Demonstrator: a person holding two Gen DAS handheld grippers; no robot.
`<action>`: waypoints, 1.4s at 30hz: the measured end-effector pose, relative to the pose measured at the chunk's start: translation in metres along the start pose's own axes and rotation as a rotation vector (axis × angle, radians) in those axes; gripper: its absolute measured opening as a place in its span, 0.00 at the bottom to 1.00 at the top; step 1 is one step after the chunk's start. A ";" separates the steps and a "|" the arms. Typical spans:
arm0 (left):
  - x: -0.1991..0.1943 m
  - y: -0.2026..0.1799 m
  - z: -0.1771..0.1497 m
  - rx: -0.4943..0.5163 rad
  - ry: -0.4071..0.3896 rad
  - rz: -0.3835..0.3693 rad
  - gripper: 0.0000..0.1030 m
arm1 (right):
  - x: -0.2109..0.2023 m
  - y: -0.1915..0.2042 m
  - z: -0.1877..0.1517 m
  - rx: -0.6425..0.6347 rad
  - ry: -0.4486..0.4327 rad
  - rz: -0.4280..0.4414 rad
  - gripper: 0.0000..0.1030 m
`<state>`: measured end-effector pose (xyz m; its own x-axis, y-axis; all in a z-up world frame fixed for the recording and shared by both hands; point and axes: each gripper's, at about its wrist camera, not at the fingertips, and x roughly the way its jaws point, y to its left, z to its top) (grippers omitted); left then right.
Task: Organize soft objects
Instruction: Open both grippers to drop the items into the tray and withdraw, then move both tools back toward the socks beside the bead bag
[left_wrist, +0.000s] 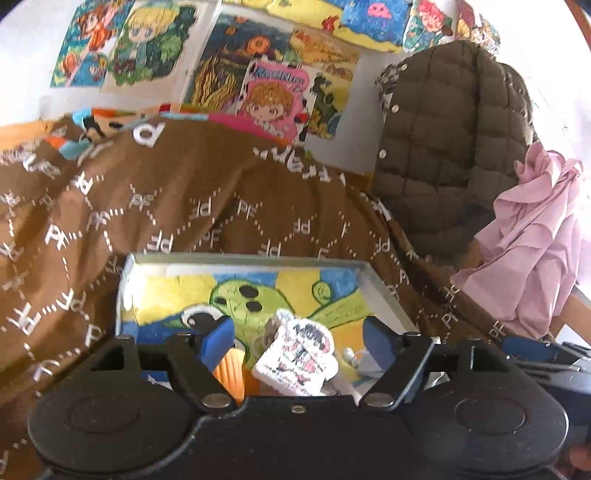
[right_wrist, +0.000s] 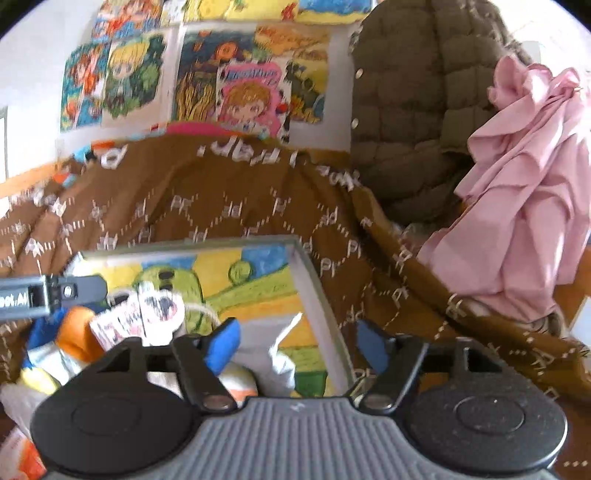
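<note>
Soft objects: a small printed pouch (left_wrist: 295, 356) and a plush toy (right_wrist: 74, 332) with orange and blue parts lie inside the shallow tray (left_wrist: 384, 284), near its front edge. The tray has a grey rim and a painted green figure on its floor, and it rests on a brown patterned blanket (left_wrist: 184, 192).

We hold both tools above the tray's front edge. The left gripper (left_wrist: 299, 332) has its jaws spread wide; the pouch shows between the blue pads, but neither pad presses on it. The right gripper (right_wrist: 295, 343) is likewise spread wide, with nothing clamped. A crumpled white piece (right_wrist: 284, 354), which we cannot identify, lies under it near the tray's right wall.

We judge the current step to be a release into the tray. A pink cloth (right_wrist: 524, 192) and a quilted jacket (left_wrist: 443, 140) sit beyond the tray's far right corner. The next move, in our judgement, calls for clearing the rim and reaching for one of them.
</note>
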<state>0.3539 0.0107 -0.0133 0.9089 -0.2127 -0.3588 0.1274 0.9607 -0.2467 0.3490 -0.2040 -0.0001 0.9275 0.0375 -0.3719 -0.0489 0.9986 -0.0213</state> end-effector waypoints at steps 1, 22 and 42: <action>-0.007 -0.003 0.002 0.008 -0.010 0.005 0.81 | -0.006 -0.002 0.003 0.009 -0.011 0.005 0.87; -0.180 -0.045 -0.002 0.022 -0.237 0.056 0.99 | -0.181 -0.032 -0.002 0.097 -0.241 0.050 1.00; -0.268 -0.074 -0.095 0.127 -0.042 0.044 0.99 | -0.293 -0.040 -0.088 0.085 -0.142 0.043 1.00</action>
<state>0.0629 -0.0202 0.0153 0.9302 -0.1647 -0.3280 0.1338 0.9843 -0.1149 0.0468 -0.2585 0.0278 0.9685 0.0790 -0.2360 -0.0635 0.9954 0.0722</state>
